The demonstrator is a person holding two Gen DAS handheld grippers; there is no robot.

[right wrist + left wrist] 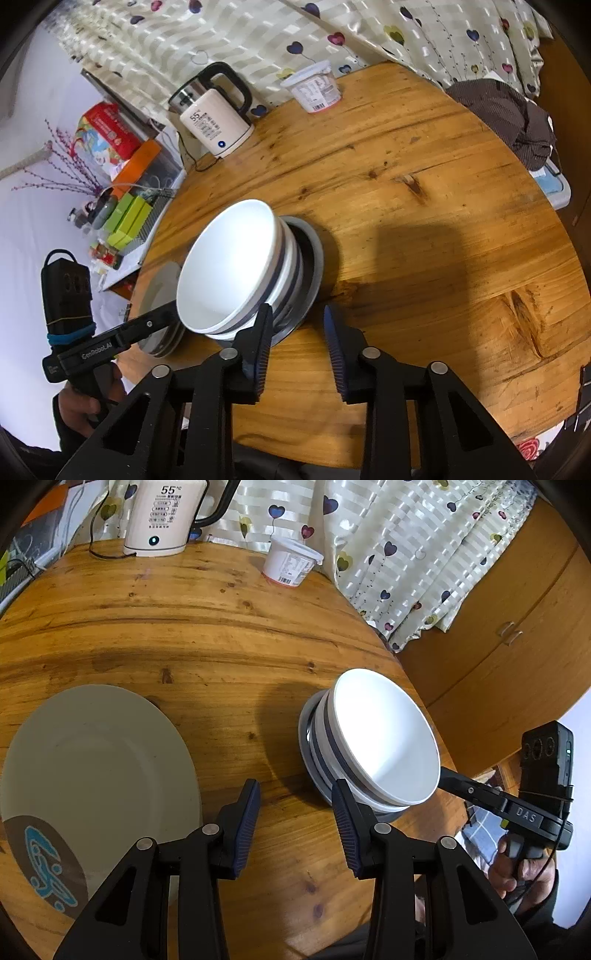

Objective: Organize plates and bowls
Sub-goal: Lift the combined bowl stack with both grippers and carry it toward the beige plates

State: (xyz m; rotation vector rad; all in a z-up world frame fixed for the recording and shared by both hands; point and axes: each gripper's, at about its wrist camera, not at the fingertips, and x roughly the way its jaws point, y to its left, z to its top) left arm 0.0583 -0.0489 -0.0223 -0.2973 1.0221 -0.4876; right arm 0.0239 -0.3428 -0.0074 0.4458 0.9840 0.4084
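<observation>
Near edge: left gripper (pixel 295 827) has its jaws apart over bare tabletop (pixel 221 635), nothing between them; it sits between the plate (pixel 96 760) on the left and the bowl stack (pixel 369 738) on the right. Right gripper (pixel 298 347) also has jaws apart with nothing between the pads; its left finger (pixel 260 347) stands just beside the stack's near rim, contact can't be told. No earlier frame to compare, so only the stance is stated. Stack: white bowls with dark grey bands, nested, sitting on a grey-rimmed dish (pixel 314 258), whole pile tilted rather than seated flat, top bowl's inside is clean glossy white. Exact bowl count can't be told, looks like two or three. Plate is off-white, shallow, with a brown patch and blue print at its near edge, lying flat and well apart from the stack. Judgement: bowls look gathered already, the plate is still separate, and the lopsided stack likely needs squaring up, so roughly mid-task. Far side: a white tub (pixel 291 563) and an electric kettle (pixel 162 517) at the tabletop's far edge, heart-print curtain (pixel 406 535) behind.
</observation>
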